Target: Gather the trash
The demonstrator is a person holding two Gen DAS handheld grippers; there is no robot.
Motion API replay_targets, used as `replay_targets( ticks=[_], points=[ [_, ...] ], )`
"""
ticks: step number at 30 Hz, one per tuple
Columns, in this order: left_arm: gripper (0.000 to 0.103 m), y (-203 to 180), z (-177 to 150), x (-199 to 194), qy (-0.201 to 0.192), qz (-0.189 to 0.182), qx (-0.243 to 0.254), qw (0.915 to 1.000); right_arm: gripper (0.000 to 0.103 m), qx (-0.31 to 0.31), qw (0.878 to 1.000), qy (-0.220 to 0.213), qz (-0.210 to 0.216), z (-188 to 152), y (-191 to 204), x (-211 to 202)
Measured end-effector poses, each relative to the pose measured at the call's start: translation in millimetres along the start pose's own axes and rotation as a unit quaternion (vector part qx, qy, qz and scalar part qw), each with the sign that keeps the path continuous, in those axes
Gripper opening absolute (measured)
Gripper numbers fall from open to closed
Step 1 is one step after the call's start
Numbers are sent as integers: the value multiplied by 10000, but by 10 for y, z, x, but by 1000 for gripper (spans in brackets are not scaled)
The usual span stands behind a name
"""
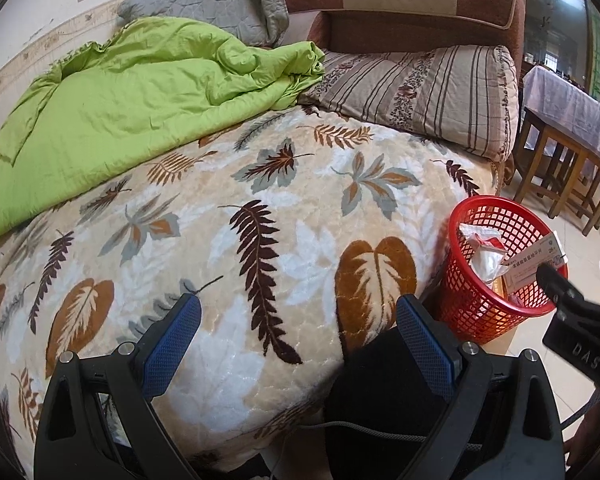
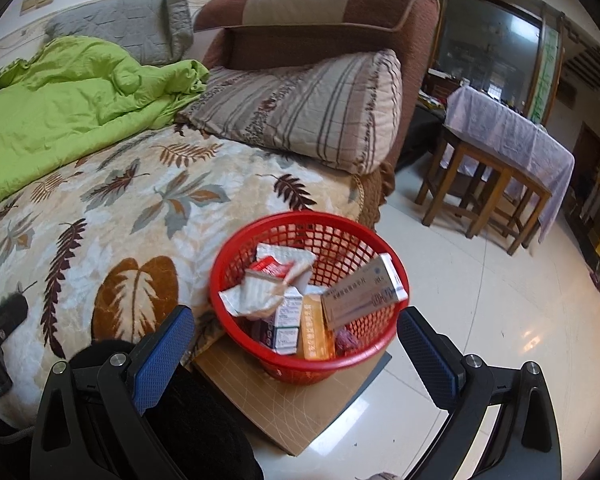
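Right wrist view — red basket (image 2: 308, 300) sits between the open right hand-held gripper (image 2: 296, 336) fingers.

Print on the boxes (image 2: 364, 296) in the red basket (image 2: 260, 248) was too blurred to read; the basket's base was hidden behind its mesh wall

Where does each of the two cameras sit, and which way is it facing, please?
Left wrist: sits on the left gripper, facing across the leaf-patterned blanket toward the green quilt; its own open blue-padded fingers show.
Right wrist: sits on the right gripper, looking down at the red basket of trash on the floor; its own open fingers show.
Shared: basket, blanket, quilt, striped pillow.
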State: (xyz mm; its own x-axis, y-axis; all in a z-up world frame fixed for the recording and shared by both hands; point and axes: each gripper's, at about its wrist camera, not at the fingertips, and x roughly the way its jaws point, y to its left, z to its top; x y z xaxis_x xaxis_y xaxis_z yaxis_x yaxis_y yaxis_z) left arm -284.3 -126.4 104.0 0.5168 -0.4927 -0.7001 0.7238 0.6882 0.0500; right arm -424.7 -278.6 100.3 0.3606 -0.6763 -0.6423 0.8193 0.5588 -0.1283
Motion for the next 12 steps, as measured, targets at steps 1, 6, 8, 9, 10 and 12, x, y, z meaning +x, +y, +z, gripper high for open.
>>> replay_targets(
  ticks=[1,6,8,9,10,12],
  points=[
    [97,28,0,26,40,31,-17,10000,103,-20,10000,-6,30,32,24,14],
    [97,491,79,157,188,486,-495,9974,103,-206,9985,63,495,354,364,130],
    [97,817,110,230,285,698,-805,9939,103,-479,9964,53,698,466,639,186],
    [97,940,106,260,343,797,-923,9920,103,-622,9946,52,827,515,818,227],
    [97,1144,87,310,424,922,-1160,9881,103,-785,9927,51,910,547,998,266],
    [97,1616,16,448,548,1065,-1716,9779,103,-1196,9853,119,1211,610,1423,374]
  ],
)
